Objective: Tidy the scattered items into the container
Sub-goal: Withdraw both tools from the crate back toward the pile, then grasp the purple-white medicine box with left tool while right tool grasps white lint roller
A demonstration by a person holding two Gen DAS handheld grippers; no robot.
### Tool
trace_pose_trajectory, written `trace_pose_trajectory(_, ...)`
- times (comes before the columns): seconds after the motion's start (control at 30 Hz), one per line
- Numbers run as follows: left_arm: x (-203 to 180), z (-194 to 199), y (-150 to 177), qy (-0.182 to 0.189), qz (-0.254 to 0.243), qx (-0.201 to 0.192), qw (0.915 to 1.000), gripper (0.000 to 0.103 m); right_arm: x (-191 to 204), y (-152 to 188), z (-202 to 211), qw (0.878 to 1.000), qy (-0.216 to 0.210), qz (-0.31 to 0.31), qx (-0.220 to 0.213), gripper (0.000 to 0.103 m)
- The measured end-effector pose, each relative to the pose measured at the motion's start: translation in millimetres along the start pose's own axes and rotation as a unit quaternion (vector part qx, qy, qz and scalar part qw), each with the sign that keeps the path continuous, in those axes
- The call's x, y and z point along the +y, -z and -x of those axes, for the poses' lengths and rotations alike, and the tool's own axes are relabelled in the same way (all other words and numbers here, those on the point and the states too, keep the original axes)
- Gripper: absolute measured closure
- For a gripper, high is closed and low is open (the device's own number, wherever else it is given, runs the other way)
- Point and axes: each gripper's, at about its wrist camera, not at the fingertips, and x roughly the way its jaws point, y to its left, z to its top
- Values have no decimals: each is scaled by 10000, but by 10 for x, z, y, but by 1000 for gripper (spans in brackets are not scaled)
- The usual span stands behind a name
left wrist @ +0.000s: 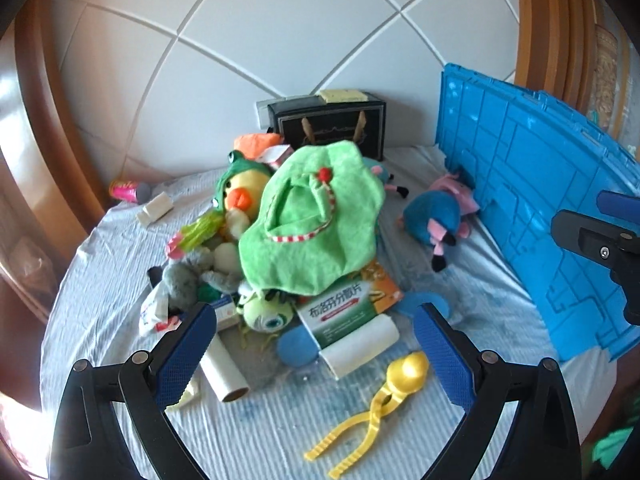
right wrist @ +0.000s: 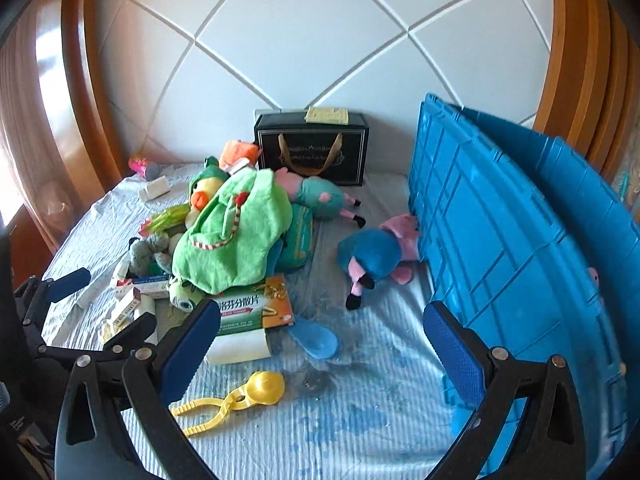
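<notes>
a: both grippers, left and right, stood spread wide, holding nothing. where was the pile?

b: on the bed, left of the blue crate. the green cloth on top looked soft and light; i'd pinch a bunched fold.

1. A home bedroom is shown: a bed covered with a pale blue striped sheet fills the view.
2. A white padded headboard, quilted in diamonds and framed in curved wood, is seen behind it.
3. Plush toys and a green towel are heaped on the sheet, marking a lived-in household.
</notes>
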Motion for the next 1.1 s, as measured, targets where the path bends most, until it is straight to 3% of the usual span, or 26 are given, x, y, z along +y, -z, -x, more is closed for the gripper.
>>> trace_pose_trajectory(0.3,491,-709,698,-261,607,1062,9921,3,343,542,-931,9917,-350,243,1216,0)
trace_pose_trajectory(0.53,965,-901,1125,-742,1107,1572,9785,3,498,747,-1315,9835,-645,360,1654,0)
trace_pose_trajectory(0.7,1192,-925,1373,-961,1236,1792,9713,3,570,755,-1474,9826,-652,272,1715,0)
trace_pose_trajectory(0.87,1464,-960,1392,-950,1294,1804,9704,3,752,709,-1531,9820,-681,206,1751,0)
trace_pose_trajectory(1.1,1829,-1193,1009,-652,891,1551,9817,3,1019,603,-1637,9836,-430,-251,1734,0)
